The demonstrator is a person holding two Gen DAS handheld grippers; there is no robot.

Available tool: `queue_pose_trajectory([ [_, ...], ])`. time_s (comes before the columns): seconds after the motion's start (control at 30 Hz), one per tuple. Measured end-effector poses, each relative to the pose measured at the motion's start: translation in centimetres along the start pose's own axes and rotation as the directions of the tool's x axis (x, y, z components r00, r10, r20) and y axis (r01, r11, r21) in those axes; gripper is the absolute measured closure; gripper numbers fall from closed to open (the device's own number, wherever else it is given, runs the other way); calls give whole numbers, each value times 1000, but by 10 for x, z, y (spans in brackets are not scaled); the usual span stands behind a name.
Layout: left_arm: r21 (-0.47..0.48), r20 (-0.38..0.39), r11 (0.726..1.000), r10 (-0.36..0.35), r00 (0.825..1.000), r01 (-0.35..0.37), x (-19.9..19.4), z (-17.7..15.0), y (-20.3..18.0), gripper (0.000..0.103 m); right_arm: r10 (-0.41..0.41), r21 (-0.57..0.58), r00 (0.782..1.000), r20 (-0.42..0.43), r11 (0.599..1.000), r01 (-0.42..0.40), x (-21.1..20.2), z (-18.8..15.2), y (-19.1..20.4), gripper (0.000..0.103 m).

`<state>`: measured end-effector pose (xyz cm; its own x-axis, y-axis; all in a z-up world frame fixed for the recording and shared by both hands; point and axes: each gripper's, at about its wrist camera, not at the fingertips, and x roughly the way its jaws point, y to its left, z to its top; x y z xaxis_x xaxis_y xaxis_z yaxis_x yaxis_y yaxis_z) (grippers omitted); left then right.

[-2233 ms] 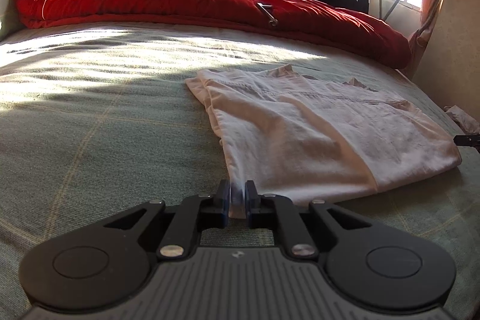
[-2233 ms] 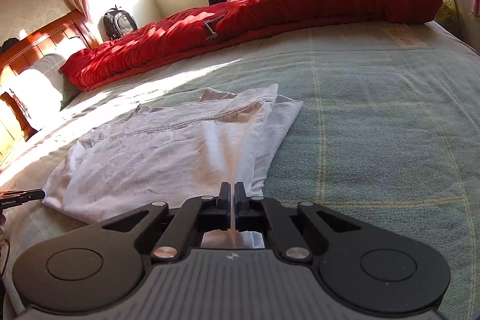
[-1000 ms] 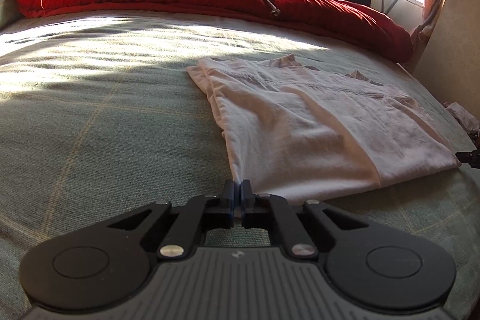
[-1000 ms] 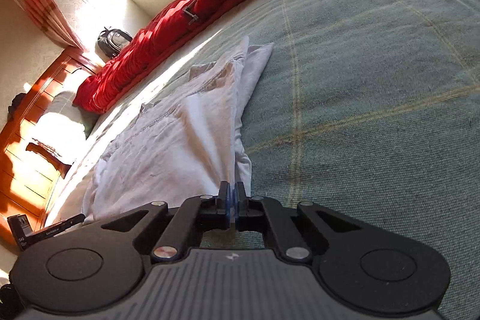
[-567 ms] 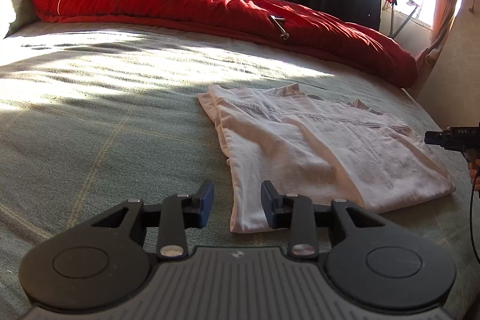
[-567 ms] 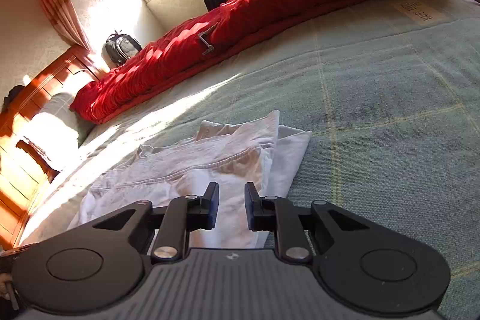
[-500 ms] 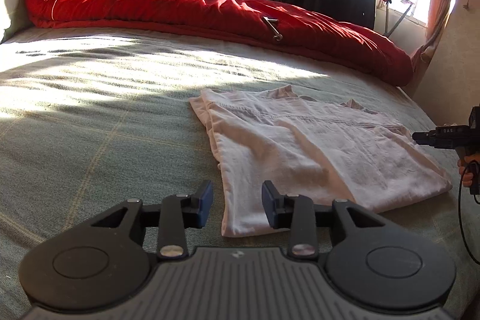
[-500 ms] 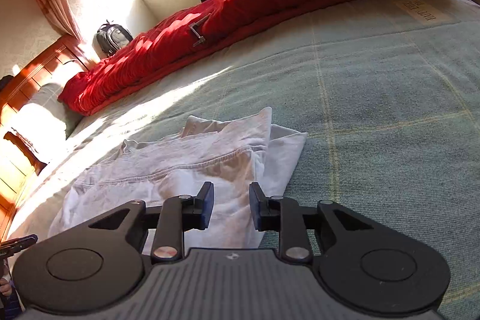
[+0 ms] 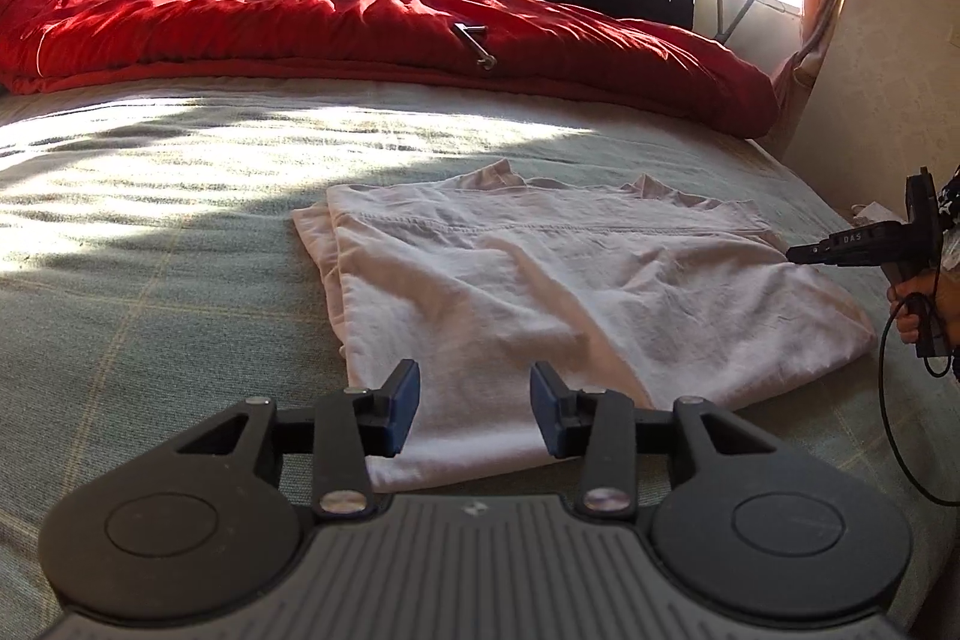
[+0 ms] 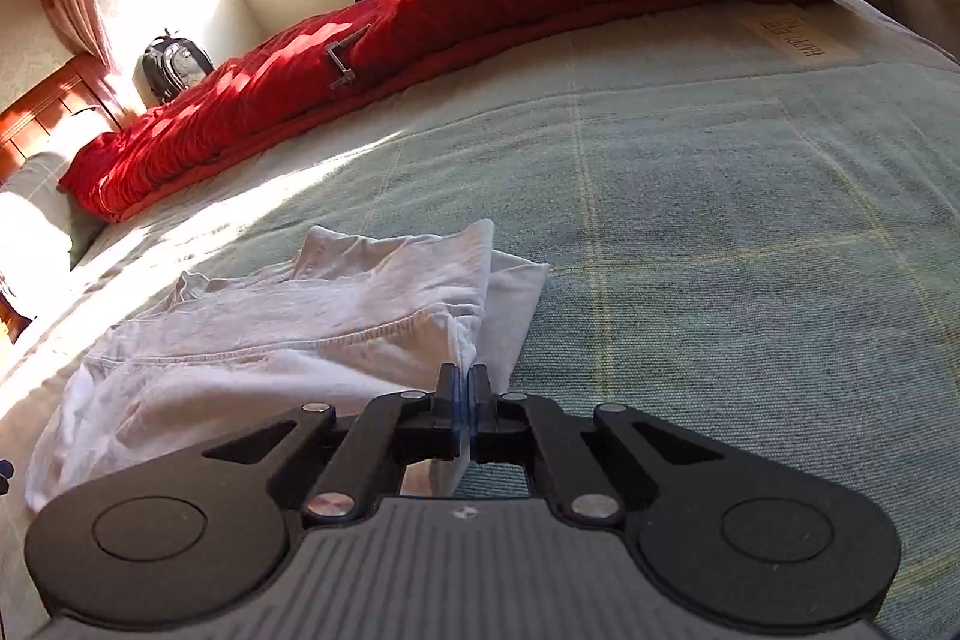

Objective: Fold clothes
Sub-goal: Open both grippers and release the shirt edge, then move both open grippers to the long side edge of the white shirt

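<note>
Garment [image 9: 540,280], pale pink and creased, folded flat mid-frame on green bedspread [image 9: 150,292]; left gripper [image 9: 474,403] spread above its hem, right gripper [image 10: 462,388] pinching its edge

The right gripper [image 10: 462,376], wide a moment ago, has been shut on the shirt [image 10: 270,340] edge between its fingers.

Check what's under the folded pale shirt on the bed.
The shirt lies on the green checked bedcover, which shows all around it. At its far corner a lower layer of the same shirt sticks out. Anything between the layers is covered.
</note>
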<state>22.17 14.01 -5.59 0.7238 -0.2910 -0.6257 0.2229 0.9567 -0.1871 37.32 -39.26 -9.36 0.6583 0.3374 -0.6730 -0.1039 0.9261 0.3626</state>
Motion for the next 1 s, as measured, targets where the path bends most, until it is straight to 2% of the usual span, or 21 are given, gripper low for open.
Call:
queue_pose_trajectory([
  [0.07, 21, -1, 1000, 1, 1000, -1, 4, 3, -3, 63, -10, 25, 1000, 9, 1000, 9, -3, 0, -2, 91],
  [0.1, 34, 4, 999, 3, 1000, -3, 6, 5, -5, 63, -20, 3, 999, 27, 1000, 20, -9, 0, 5, 86],
  [0.17, 54, 3, 998, -9, 1000, 8, 17, 9, -10, 63, -41, -58, 997, 72, 997, 45, -23, -1, 23, 83],
  [0.2, 62, 0, 998, -17, 1000, 17, 25, 11, -13, 63, -51, -88, 994, 95, 994, 59, -30, -2, 32, 76],
  [0.23, 70, -4, 997, -26, 1000, 26, 32, 13, -15, 63, -27, -118, 995, 99, 992, 38, -33, -2, 43, 68],
  [0.3, 86, -10, 995, -43, 999, 44, 46, 17, -20, 63, 54, -185, 996, 72, 982, -40, -34, -6, 67, 59],
  [0.4, 109, -25, 992, -64, 998, 66, 67, 21, -26, 63, 160, -290, 987, -19, 944, -159, -22, -20, 107, 50],
  [0.43, 116, -40, 991, -57, 998, 62, 72, 18, -25, 62, 171, -326, 984, -47, 929, -177, -16, -27, 118, 46],
  [0.47, 123, -51, 991, -47, 998, 53, 74, 15, -22, 61, 174, -362, 982, -75, 913, -190, -10, -34, 129, 45],
  [0.5, 128, -56, 991, -30, 998, 37, 73, 10, -16, 57, 146, -398, 984, -99, 901, -173, -3, -41, 134, 44],
  [0.53, 130, -61, 991, -16, 998, 24, 70, 6, -8, 57, 109, -434, 987, -120, 888, -151, 3, -49, 138, 44],
  [0.6, 135, -75, 991, 29, 997, -19, 57, -7, 13, 60, 97, -464, 989, -111, 875, -138, -4, -59, 123, 44],
  [0.63, 136, -76, 991, 26, 997, -16, 47, -13, 23, 61, 95, -476, 990, -104, 869, -134, -8, -64, 115, 44],
  [0.67, 134, -78, 991, 20, 997, -10, 37, -17, 29, 61, 80, -467, 992, -98, 876, -117, -14, -66, 104, 44],
  [0.73, 170, -93, 984, 63, 994, -47, 25, -18, 25, 61, 44, -439, 995, -85, 895, -77, -28, -68, 81, 45],
  [0.8, 203, -89, 976, 93, 992, -73, 17, -13, 18, 64, 19, -426, 997, -80, 903, -51, -39, -69, 78, 45],
  [0.9, 232, -67, 973, 38, 997, -22, 20, -3, -5, 61, 5, -433, 999, -54, 901, -28, -50, -68, 99, 41],
  [1.0, 259, -45, 965, -38, 998, 48, 26, 8, -29, 60, 122, -496, 991, -58, 858, -134, -51, -72, 144, 37],
])
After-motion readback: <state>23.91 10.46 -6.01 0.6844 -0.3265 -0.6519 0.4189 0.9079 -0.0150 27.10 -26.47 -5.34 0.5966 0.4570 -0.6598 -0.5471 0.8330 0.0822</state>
